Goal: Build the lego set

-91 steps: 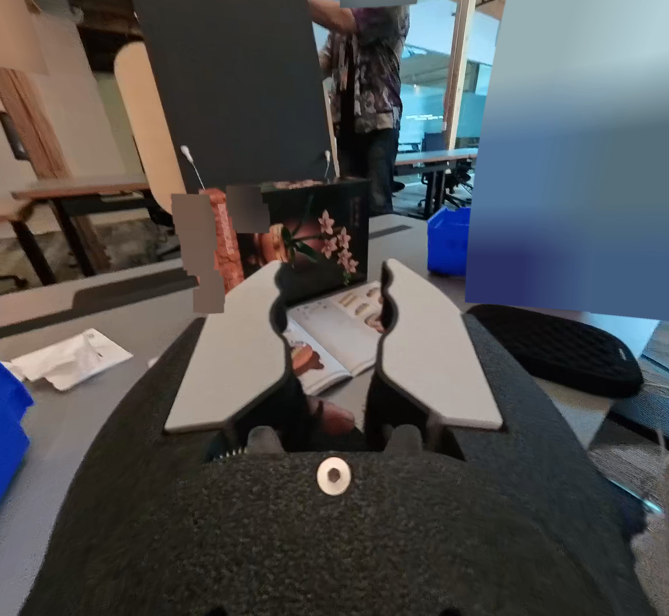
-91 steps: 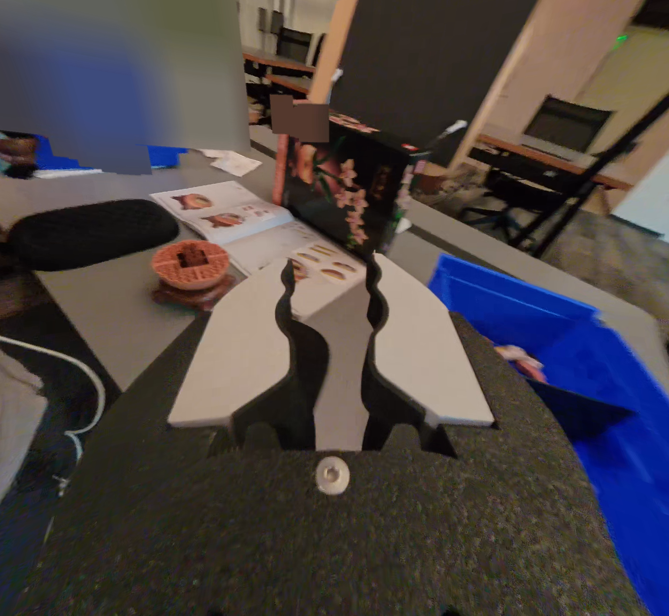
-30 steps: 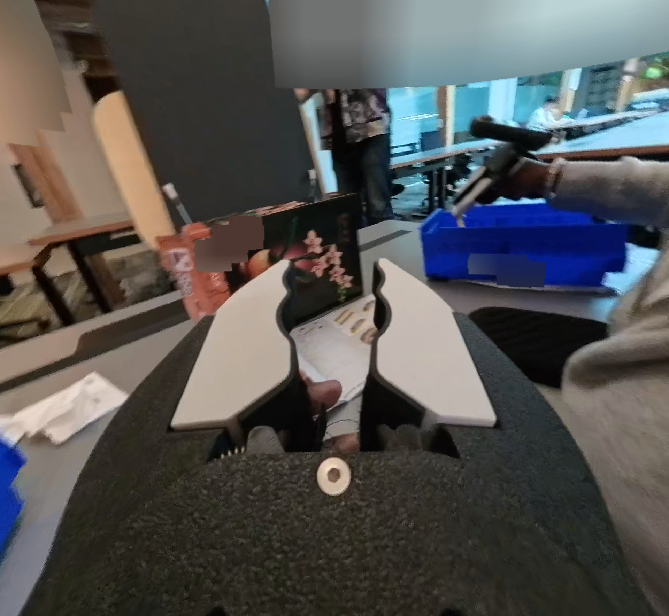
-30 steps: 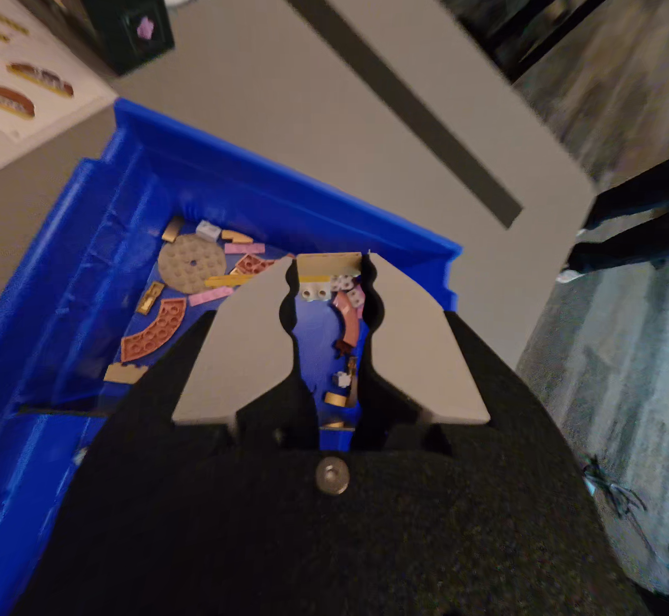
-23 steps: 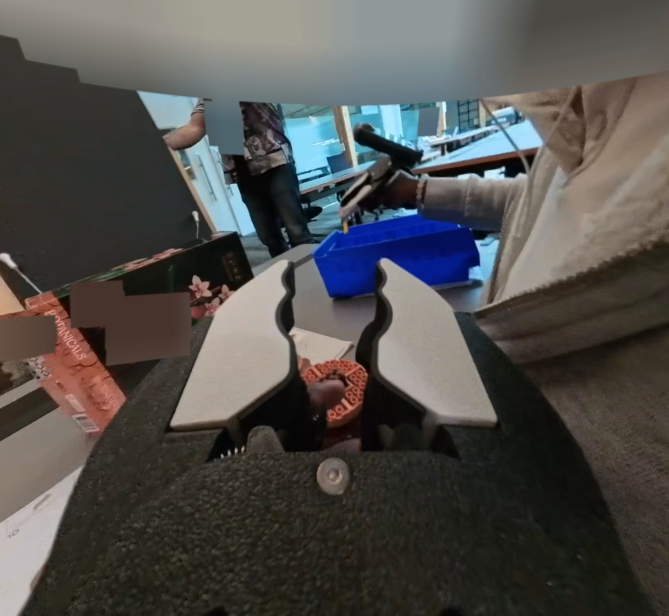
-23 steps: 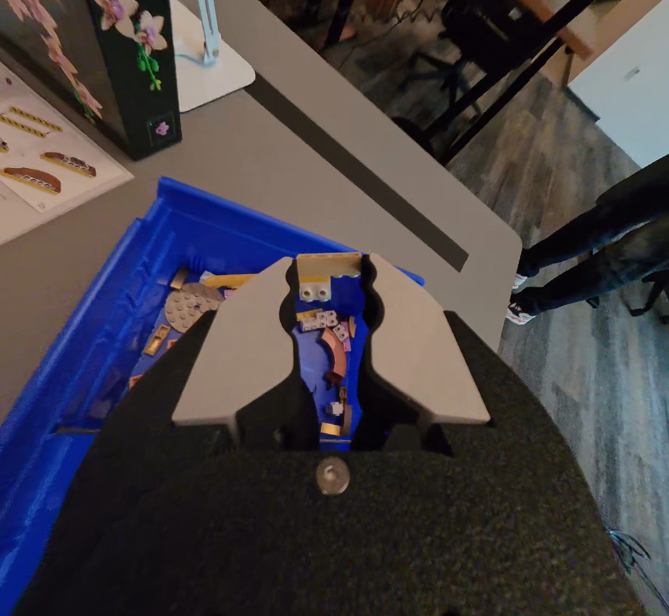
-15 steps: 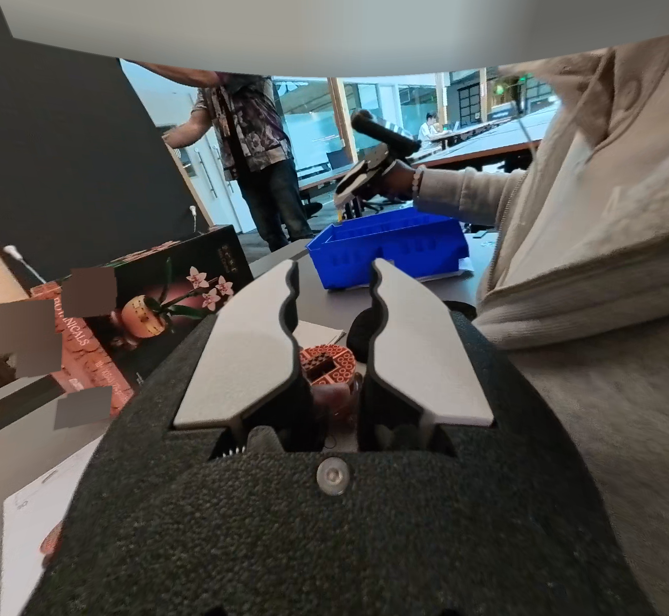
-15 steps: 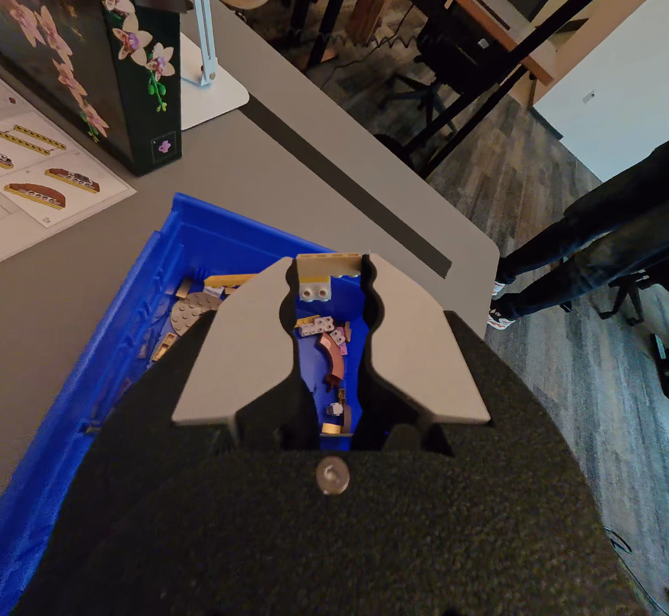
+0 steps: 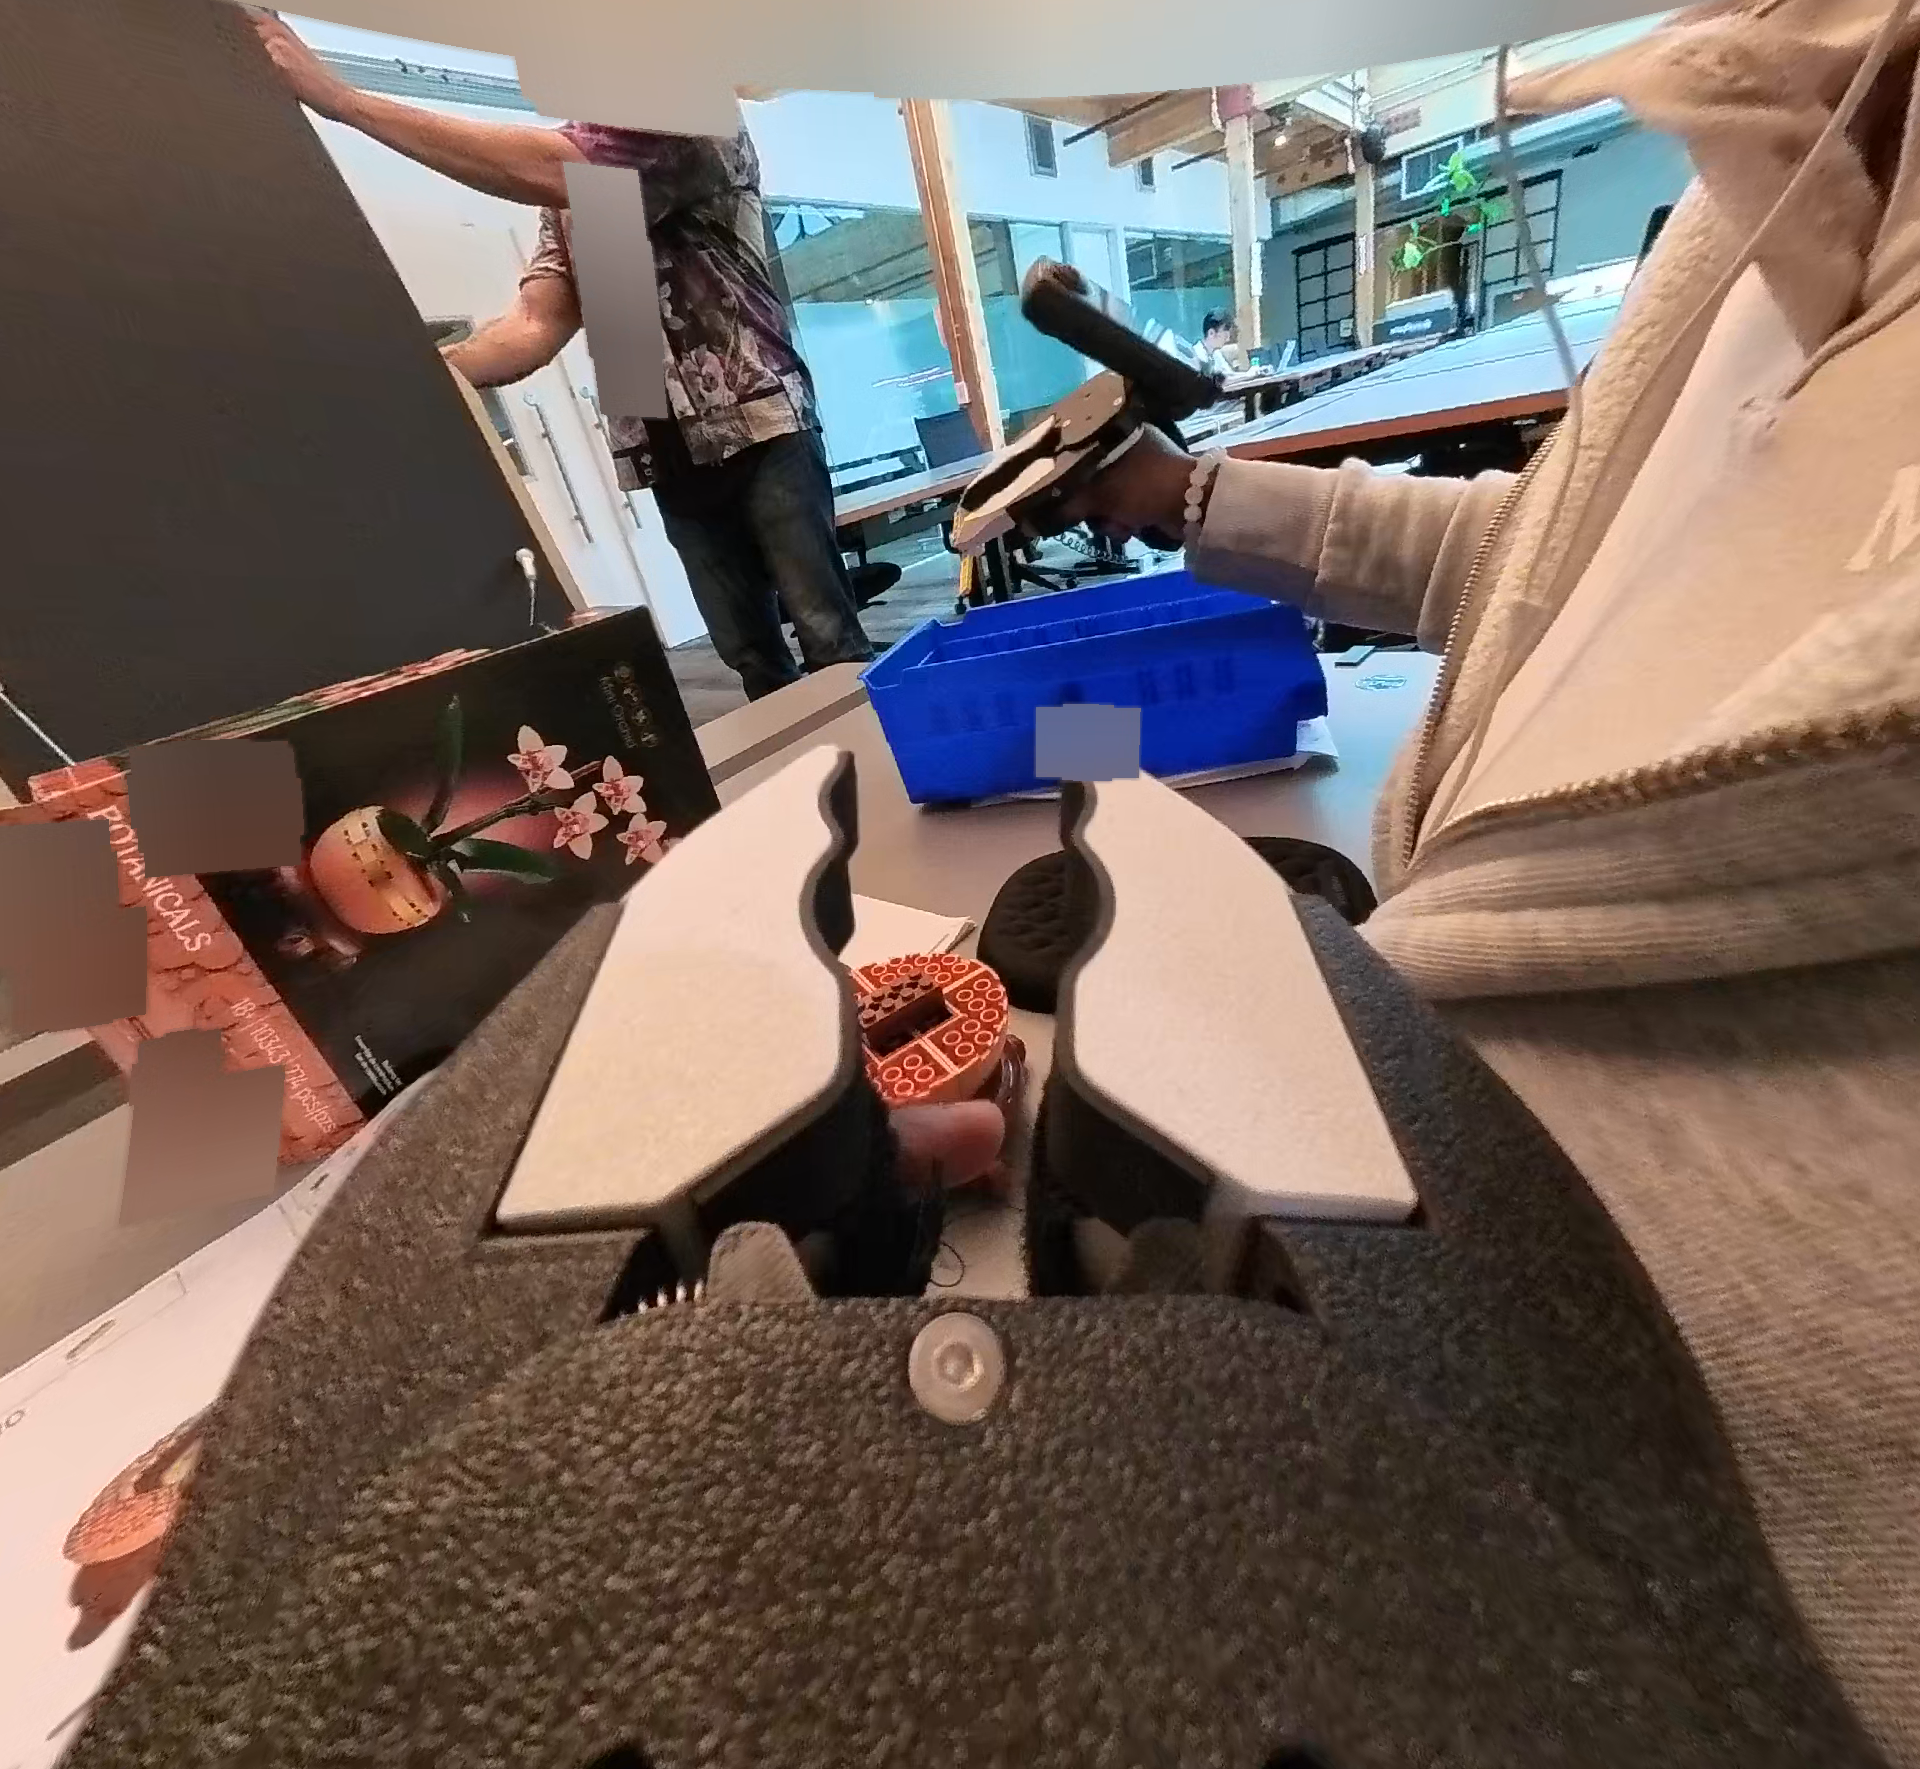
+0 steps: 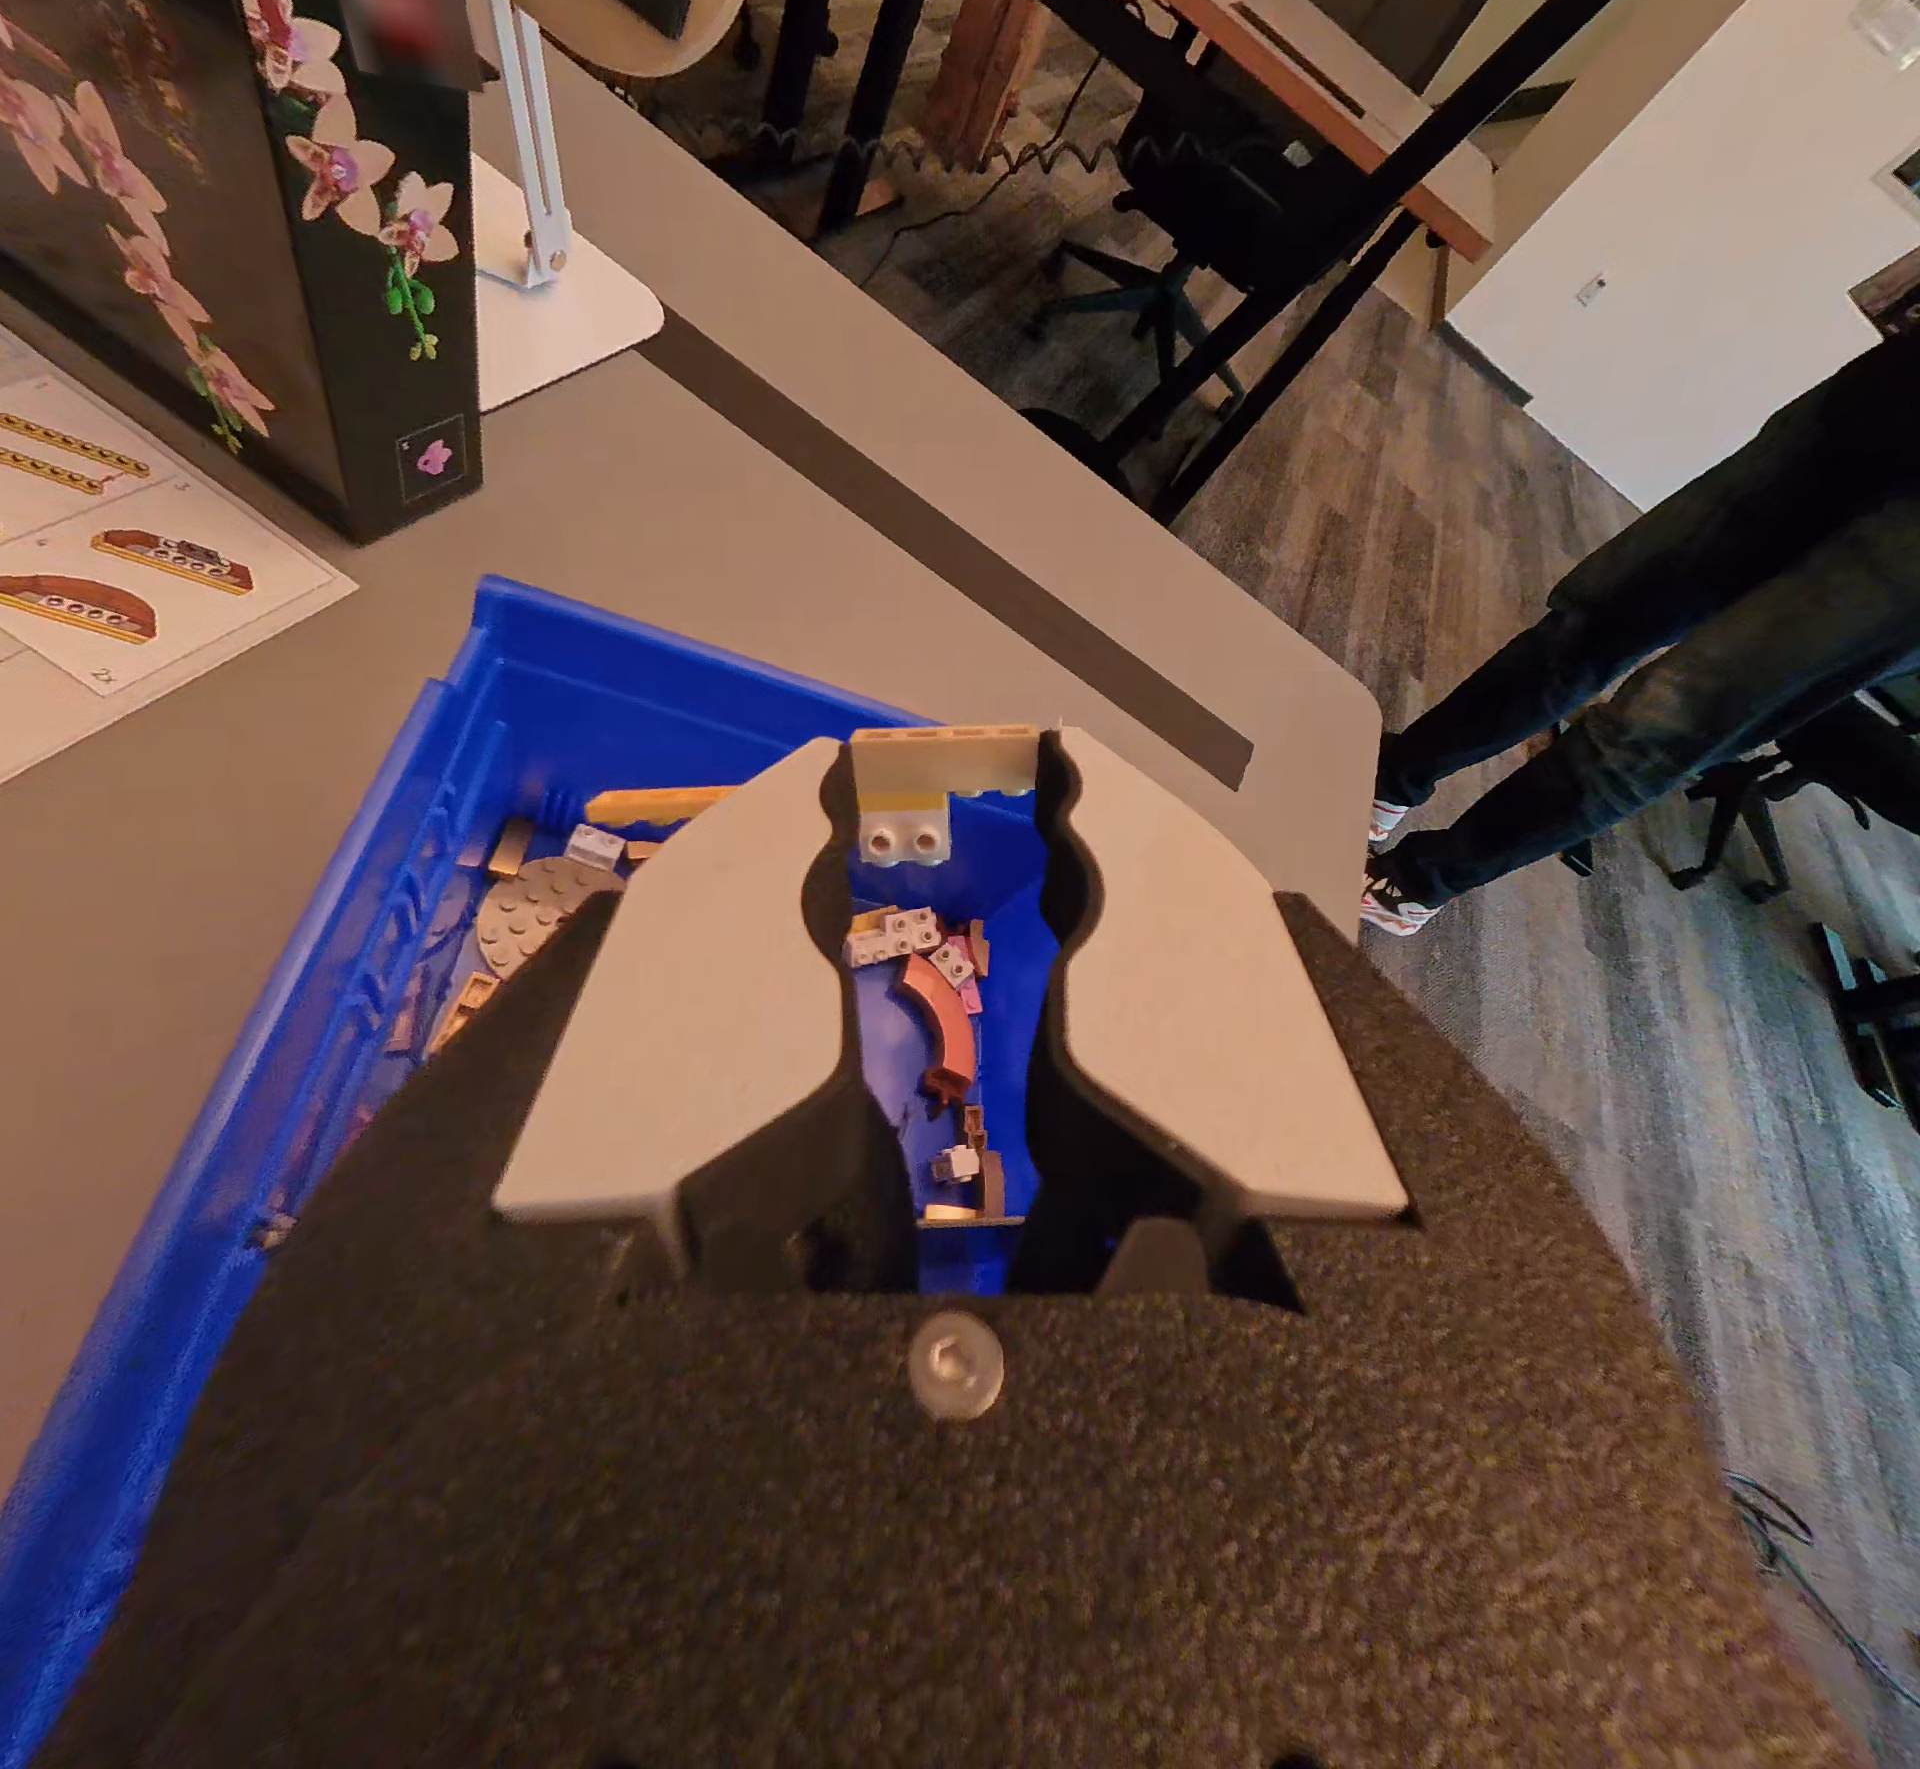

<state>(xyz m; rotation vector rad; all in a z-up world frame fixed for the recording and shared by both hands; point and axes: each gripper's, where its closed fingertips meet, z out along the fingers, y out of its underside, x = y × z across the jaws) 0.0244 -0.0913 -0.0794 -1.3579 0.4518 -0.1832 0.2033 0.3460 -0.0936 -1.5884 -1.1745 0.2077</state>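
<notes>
The right gripper [image 10: 943,751] hangs above the blue bin [image 10: 665,680], its jaws clamped on a small tan brick [image 10: 940,758] with a yellow and a white piece stuck under it; the brick spans the very tips, both ends pressed against the fingertips. Loose bricks [image 10: 914,961] lie on the bin floor right below. With a hold this close to the tips, the sound course looks to be steady pressure, a level wrist and no quick swings (a twist could lever the brick out).

The left gripper [image 9: 956,784] has its jaws apart with nothing between the tips. Low behind them a round orange brick base [image 9: 930,1018] rests on the grey surface [image 9: 935,846], beside a black pad [image 9: 1029,919] and close to a fingertip of the person's hand. A flower-printed box [image 9: 457,836] stands to the left, and the bin lies farther off. Seen from the left, the right gripper is held over the bin's far edge.
</notes>
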